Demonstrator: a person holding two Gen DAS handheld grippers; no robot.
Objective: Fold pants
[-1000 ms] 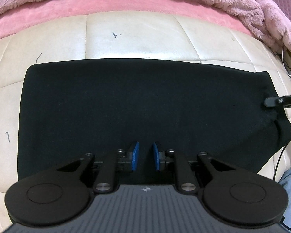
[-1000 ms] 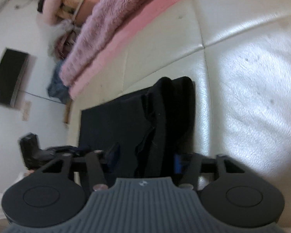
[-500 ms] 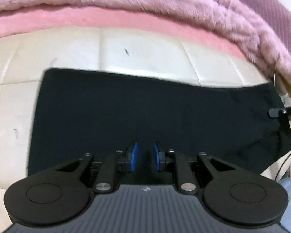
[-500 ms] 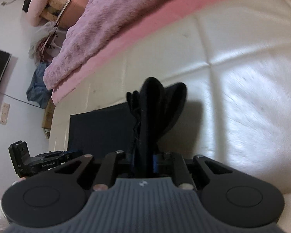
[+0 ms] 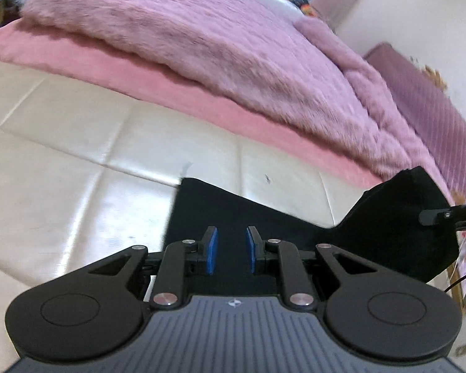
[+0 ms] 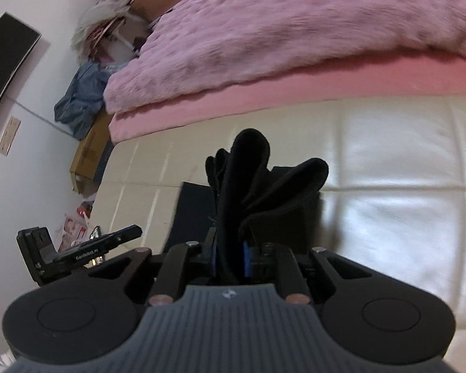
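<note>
Black pants (image 5: 264,217) lie on the cream quilted bench (image 5: 77,171) at the foot of the bed, with a pink furry blanket (image 5: 217,37) behind. The right end of the pants is lifted off the bench, bunched up between the fingers of the right gripper (image 6: 230,259), which is clamped on the fabric; folds stick up above the fingers in the right wrist view. Left gripper (image 5: 231,253): blue pads (image 5: 212,248) parted with a gap, nothing pinched between them, hovering over the near edge of the flat part of the pants.

Step in hand, as I judge it: carry the lifted end over to the left to fold the pants in half. To do it well, keep the grip tight, lift high enough that the cloth does not drag, travel straight along the length, and lay edge on edge. The left gripper could pin the flat part near the fold line so it does not slide.

Versus 1.0 s ago: the right fingers were wide apart around the pants end, now closed on it. The end was flat on the bench, now raised. The left view has tilted up and shows more of the bed; the left finger gap is unchanged.
</note>
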